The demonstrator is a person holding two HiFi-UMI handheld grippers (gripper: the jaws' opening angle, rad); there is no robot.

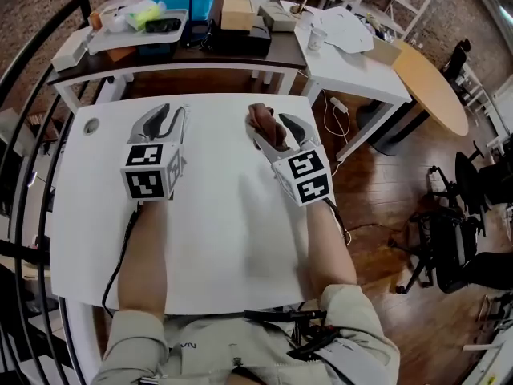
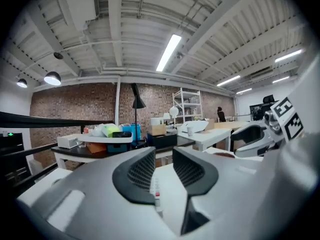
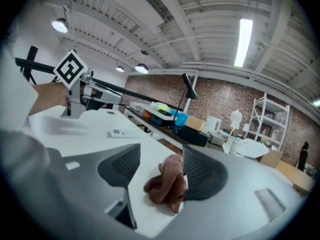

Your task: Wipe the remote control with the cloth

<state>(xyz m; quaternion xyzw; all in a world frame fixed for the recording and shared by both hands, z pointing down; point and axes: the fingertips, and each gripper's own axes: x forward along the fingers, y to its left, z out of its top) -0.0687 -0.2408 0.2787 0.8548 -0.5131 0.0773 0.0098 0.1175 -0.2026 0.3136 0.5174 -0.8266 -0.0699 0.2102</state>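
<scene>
Remote control (image 2: pixel 157 194) on table (image 1: pixel 224 215), long axis along left tongs (image 2: pixel 164 155)

On the table (image 1: pixel 216 239), the left gripper (image 1: pixel 172 115) is over the 11 o'clock part and the right gripper (image 1: pixel 276 127) over the 1 o'clock part, apart from each other. The cloth (image 1: pixel 263 119) is between the right gripper's jaws, against the right one. The remote control (image 3: pixel 122 133) lies on the table by the left gripper's jaws. Behind the table, at 12 o'clock, stands a desk (image 1: pixel 160 58) with a box (image 1: pixel 237 12) on it. At 2 o'clock a side table (image 1: pixel 353 62) bears a cup (image 1: pixel 315 38).

White table (image 1: pixel 216 239): remote control (image 3: pixel 122 133) lies flat on top.
</scene>
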